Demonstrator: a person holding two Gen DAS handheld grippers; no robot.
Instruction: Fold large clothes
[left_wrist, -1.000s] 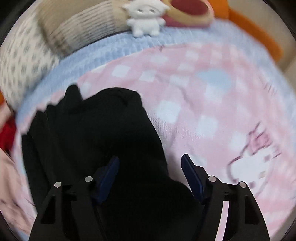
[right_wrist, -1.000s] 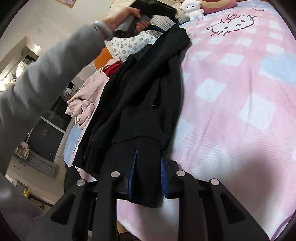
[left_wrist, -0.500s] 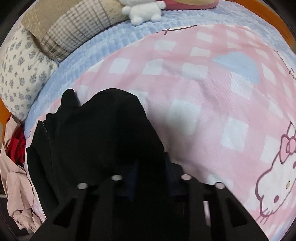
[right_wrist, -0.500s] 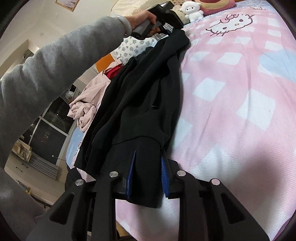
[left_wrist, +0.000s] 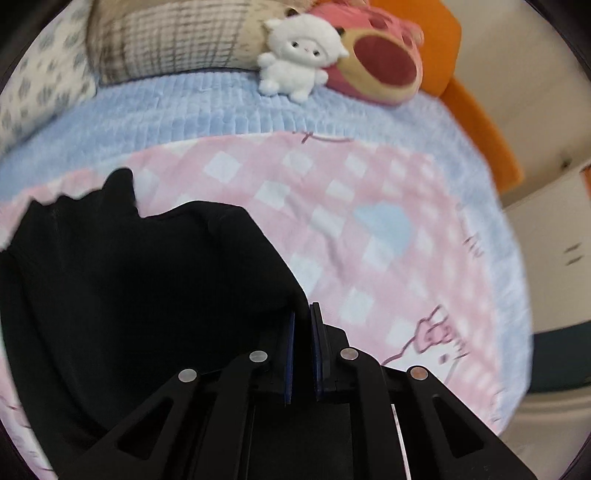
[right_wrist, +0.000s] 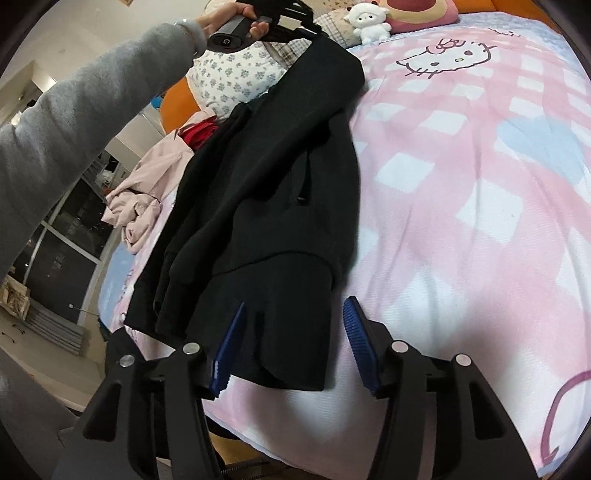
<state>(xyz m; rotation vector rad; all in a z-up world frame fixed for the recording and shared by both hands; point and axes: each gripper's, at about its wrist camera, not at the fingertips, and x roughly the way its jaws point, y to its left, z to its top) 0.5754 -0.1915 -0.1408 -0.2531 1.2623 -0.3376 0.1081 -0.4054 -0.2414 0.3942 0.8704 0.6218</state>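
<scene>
**Q:** On the bed, where is the task's garment lying?

**A:** On the pink checked blanket (right_wrist: 461, 192), a black garment (right_wrist: 280, 192) is stretching lengthwise along the blanket's left side, from the near edge up toward the pillows (right_wrist: 229, 74). A heap of pale pink clothes (right_wrist: 140, 192) is lying just beside it, further left.

**Q:** What is the left gripper doing?

**A:** The left gripper (left_wrist: 303, 317) is clenching the far end of the black garment; its blue pads (left_wrist: 290, 350) are pressing cloth between them. From the right wrist view, a hand (right_wrist: 236, 18) in a grey sleeve (right_wrist: 81, 110) is holding that tool raised, so the cloth's far end is hanging up off the blanket.

**Q:** And the right gripper?

**A:** The right gripper (right_wrist: 293, 306) is opening its jaws. The garment's near hem is lying between the blue pads (right_wrist: 356, 343), with a gap showing at the right pad, so the cloth is released there.

**Q:** What is sitting beyond?

**A:** A white plush toy (left_wrist: 295, 62) is resting against a pink cushion (left_wrist: 380, 62).
</scene>
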